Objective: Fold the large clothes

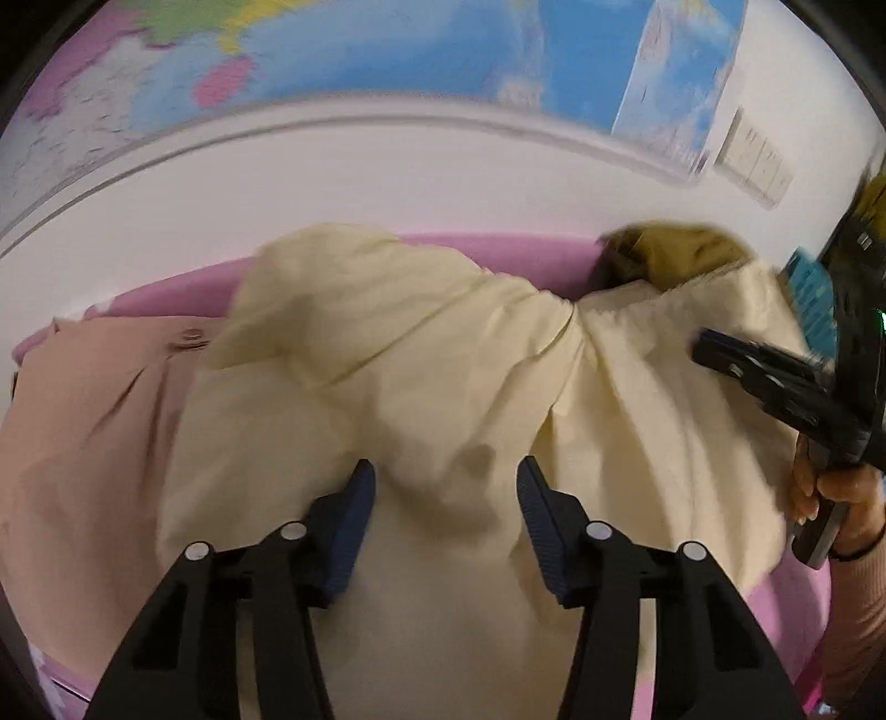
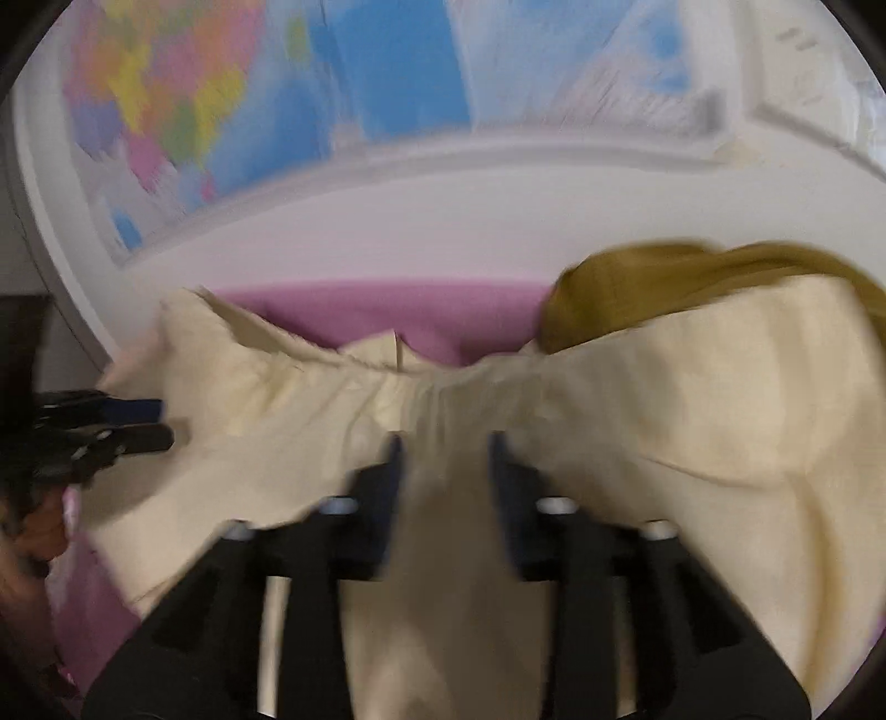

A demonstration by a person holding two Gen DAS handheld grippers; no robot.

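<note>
Left gripper (image 1: 446, 487): fingers spread apart, nothing between the pads; it hovers low over the cream coat (image 1: 421, 387), aimed toward the wall. Whether the fingertips touch the cloth cannot be told.

Right gripper (image 2: 443, 459): fingers parted with a ridge of the coat bunched in the gap. The view is blurred; whether the pads press the cloth cannot be told. From the left wrist view it comes in from the right side, fingers pointing left across the coat, and the person's right hand (image 1: 830, 498) is wrapped round the handle.

Cream coat: large, padded, lying crumpled across the pink bed (image 1: 498, 252), filling the middle of both views. A brown fur trim (image 1: 664, 249) sits at its far right end, by the wall.

Beige garment (image 1: 94, 399): lies at the left, partly under the coat's edge, with a button (image 1: 192, 335) showing.

Wall map (image 1: 332, 50): hangs above the bed.

Risks, as judged:
- Thick padding may slip from a shallow pinch, so the fold drops halfway.
- A left grasp taken near the overlap could catch the beige garment and drag both pieces together.
- Only one side gripped would pull the coat askew and not flat.
- The fur trim may roll under and bulk the fold.
</note>
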